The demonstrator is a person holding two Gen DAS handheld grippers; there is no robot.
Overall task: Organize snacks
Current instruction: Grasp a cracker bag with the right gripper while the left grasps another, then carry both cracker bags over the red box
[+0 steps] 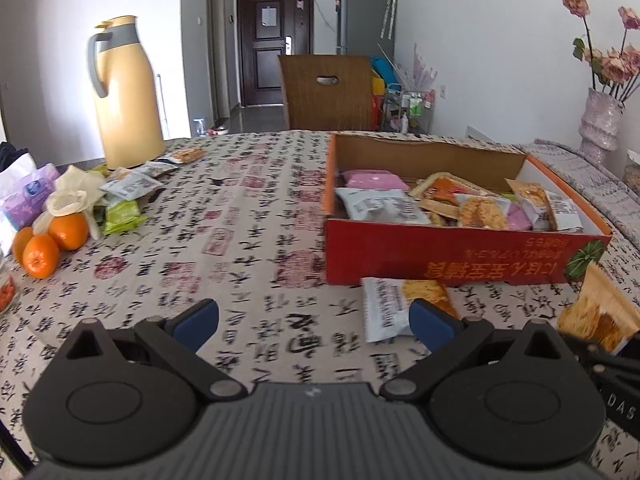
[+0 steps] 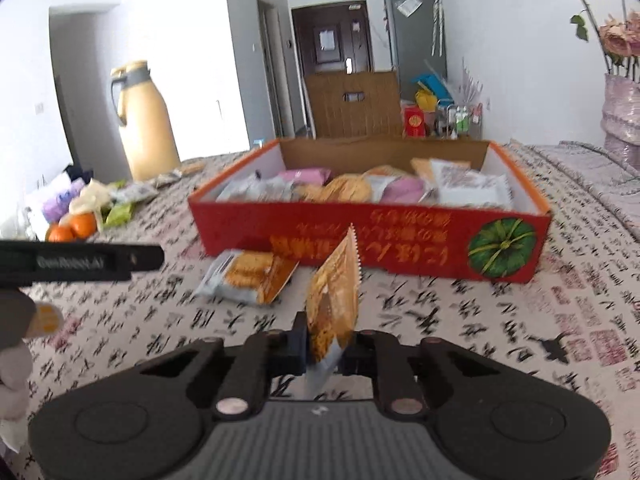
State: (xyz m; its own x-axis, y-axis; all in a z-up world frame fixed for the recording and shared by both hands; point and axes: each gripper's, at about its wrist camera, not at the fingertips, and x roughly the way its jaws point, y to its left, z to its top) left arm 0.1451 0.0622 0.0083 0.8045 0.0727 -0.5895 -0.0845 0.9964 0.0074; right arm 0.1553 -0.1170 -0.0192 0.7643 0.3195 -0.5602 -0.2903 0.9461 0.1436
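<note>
Three oranges (image 1: 52, 242), one box (image 1: 460, 256), one thermos (image 1: 126, 96), perhaps one vase (image 1: 600, 120).

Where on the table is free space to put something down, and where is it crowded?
Free: the tablecloth between the oranges and the red box. Crowded: the box itself, the packets by the yellow jug, and the strip before the box, where a biscuit packet lies.

Both wrist views low over table (image 1: 240, 240), angled down, facing door (image 1: 274, 40) — share red box (image 2: 360, 240), left view further left.
</note>
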